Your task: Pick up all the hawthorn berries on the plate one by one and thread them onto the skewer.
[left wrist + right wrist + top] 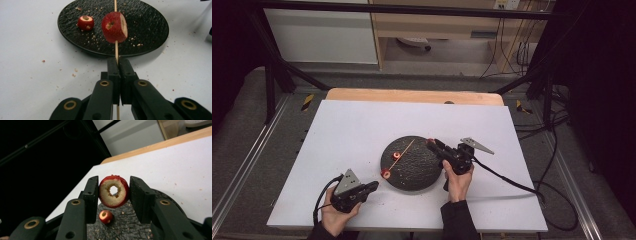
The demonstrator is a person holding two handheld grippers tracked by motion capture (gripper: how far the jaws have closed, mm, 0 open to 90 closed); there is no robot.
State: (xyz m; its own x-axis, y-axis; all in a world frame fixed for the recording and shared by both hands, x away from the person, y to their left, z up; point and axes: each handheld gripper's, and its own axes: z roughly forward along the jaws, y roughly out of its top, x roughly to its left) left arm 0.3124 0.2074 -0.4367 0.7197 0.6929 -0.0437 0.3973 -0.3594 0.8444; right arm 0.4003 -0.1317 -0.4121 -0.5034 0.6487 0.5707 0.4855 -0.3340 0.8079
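Jaws of the left gripper (117, 65) clamp the skewer (115, 48) steady while the right gripper (114, 195), clamped on a cored fruit piece (114, 191), lines its hole up for threading.

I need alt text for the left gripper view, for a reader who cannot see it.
The left gripper, shut on a thin wooden skewer, holds one cored red fruit piece threaded on it above a black textured plate. A smaller cored piece lies on the plate, with crumbs scattered over the white table.

Open white table (352, 130) is offered left and far; the centre is blocked by the black plate (417, 170) and raised skewer (404, 151).
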